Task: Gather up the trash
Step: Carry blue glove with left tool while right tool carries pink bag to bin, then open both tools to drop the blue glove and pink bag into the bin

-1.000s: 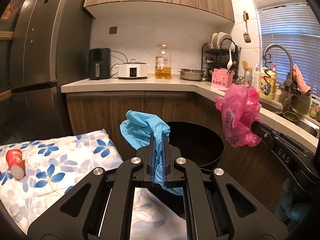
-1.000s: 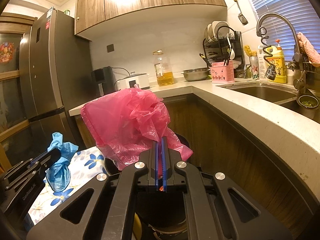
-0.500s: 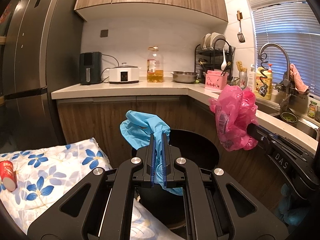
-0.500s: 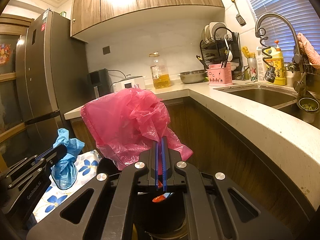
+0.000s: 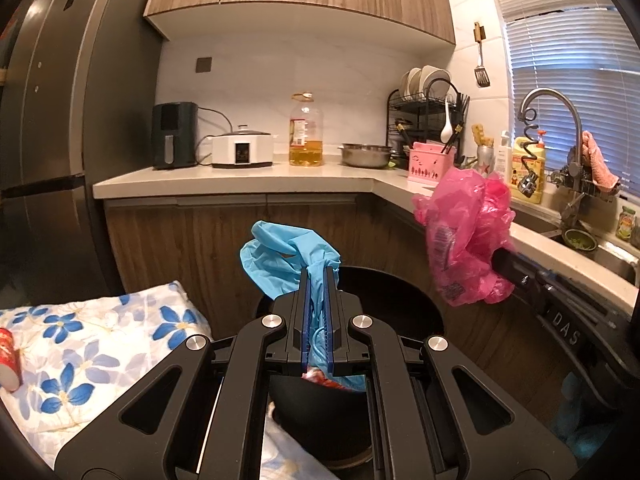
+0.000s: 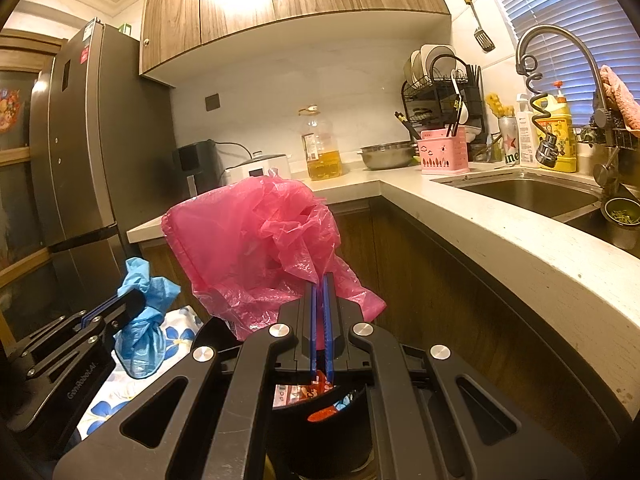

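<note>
While both loads hang over the bin, the left gripper [image 5: 318, 276] is clamped on a crumpled blue disposable glove [image 5: 286, 258], and the right gripper [image 6: 320, 284] is clamped on a pink plastic bag [image 6: 256, 240]. From the left wrist view the glove's bulk bunches up and to the left of the jaws, with a thin tail running back between the pads; in the right wrist view it hangs with its long axis near vertical, knotted end up. The bag has no clear long axis; it balloons up and left from its pinched corner.

Below both sits a black round trash bin [image 5: 404, 296], its mouth open, with red wrappers [image 6: 320, 390] already inside. It stands just beside a blue-flowered cloth [image 5: 100, 332] on the left, where a red paper cup [image 5: 9, 360] lies on its side.

I judge this the drop step: 2 pieces carried, neither released. Next, each gripper should centre over the bin's mouth and open, so light plastic falls inside rather than catching on the rim.
</note>
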`<act>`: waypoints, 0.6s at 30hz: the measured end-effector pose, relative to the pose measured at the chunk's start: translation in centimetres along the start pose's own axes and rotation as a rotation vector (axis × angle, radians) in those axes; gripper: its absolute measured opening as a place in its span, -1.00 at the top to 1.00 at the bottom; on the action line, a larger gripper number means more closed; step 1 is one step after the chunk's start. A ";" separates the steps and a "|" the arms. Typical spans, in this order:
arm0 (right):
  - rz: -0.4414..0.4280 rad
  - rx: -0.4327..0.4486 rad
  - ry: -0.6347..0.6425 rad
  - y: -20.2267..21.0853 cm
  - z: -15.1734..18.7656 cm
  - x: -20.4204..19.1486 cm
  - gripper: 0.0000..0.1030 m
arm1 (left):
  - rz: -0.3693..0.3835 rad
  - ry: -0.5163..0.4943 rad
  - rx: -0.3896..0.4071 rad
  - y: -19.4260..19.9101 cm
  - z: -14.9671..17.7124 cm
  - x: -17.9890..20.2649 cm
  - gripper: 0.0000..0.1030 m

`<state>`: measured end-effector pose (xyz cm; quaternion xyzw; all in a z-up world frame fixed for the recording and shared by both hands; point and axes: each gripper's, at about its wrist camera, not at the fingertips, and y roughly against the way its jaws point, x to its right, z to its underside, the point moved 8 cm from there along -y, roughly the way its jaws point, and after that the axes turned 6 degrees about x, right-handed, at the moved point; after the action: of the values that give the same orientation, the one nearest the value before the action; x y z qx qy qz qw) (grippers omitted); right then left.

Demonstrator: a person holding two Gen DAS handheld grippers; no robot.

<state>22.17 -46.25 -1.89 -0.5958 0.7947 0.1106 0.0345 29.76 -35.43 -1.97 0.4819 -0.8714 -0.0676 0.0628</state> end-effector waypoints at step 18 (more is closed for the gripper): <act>-0.025 -0.005 0.005 -3.1 0.3 -0.1 0.92 | 0.123 0.055 -0.015 -4.7 0.5 0.9 0.89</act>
<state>25.14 -46.90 -2.59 -0.6059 0.7871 0.1107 0.0323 33.08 -38.65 -3.25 0.4284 -0.8968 -0.0572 0.0944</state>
